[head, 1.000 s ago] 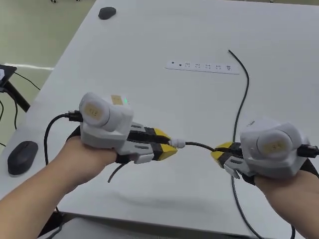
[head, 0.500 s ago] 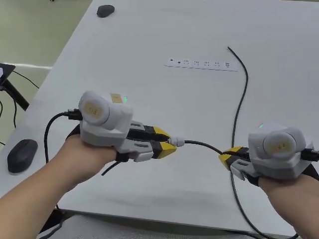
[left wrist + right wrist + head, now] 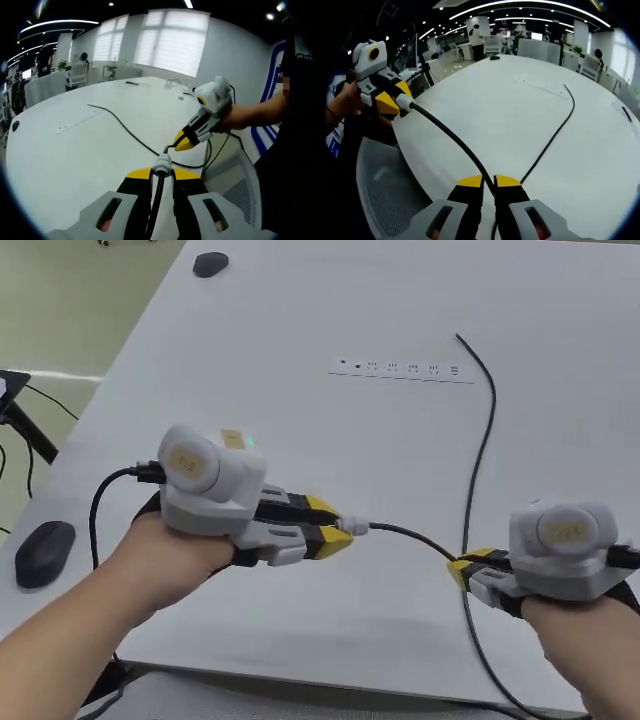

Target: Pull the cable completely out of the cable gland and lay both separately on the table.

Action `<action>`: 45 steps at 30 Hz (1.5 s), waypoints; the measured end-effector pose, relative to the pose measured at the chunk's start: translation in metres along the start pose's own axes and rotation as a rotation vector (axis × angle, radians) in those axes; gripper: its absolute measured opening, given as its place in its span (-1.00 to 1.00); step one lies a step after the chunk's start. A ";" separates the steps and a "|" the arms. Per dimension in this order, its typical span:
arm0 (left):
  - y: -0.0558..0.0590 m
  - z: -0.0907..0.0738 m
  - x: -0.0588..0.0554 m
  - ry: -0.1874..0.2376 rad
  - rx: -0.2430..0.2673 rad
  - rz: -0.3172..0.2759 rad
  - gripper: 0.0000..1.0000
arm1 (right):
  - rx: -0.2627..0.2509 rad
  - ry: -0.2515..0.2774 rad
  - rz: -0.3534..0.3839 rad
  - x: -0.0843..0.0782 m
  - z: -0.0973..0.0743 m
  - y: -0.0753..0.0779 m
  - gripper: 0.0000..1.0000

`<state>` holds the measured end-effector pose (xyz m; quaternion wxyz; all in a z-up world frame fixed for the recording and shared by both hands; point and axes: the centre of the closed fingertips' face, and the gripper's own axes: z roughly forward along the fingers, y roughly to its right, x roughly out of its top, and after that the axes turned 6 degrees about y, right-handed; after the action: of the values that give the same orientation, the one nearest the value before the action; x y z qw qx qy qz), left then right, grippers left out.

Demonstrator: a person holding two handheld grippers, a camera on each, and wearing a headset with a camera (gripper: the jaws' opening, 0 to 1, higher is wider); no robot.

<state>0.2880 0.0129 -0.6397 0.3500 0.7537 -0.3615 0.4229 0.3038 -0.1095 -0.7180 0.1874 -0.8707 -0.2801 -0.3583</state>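
While the left gripper [image 3: 340, 532] pinched the gland [image 3: 355, 527] mid-frame, the right gripper [image 3: 460, 568] clamped the cable [image 3: 405, 530] lower right; it seemed light, limp, best gripped close.

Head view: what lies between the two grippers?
In the head view, black cable runs from the cable gland in the left gripper to the right gripper.

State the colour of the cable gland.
The cable gland is white, on a black cable; the left gripper view shows it best.
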 end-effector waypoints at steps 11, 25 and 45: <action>0.000 0.002 0.001 0.003 0.002 -0.008 -0.71 | 0.012 0.022 -0.145 0.012 -0.010 0.000 -0.91; 0.002 0.003 0.006 -0.001 0.000 0.003 -0.71 | 0.115 0.106 -0.413 0.065 -0.030 -0.045 -0.67; 0.013 0.000 0.005 -0.007 -0.011 0.018 -0.71 | 0.172 0.171 -0.682 0.084 -0.013 -0.098 -0.77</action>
<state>0.2792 0.0050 -0.6321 0.3489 0.7499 -0.3718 0.4215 0.2857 -0.0109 -0.6360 0.1527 -0.6751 -0.5667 -0.4470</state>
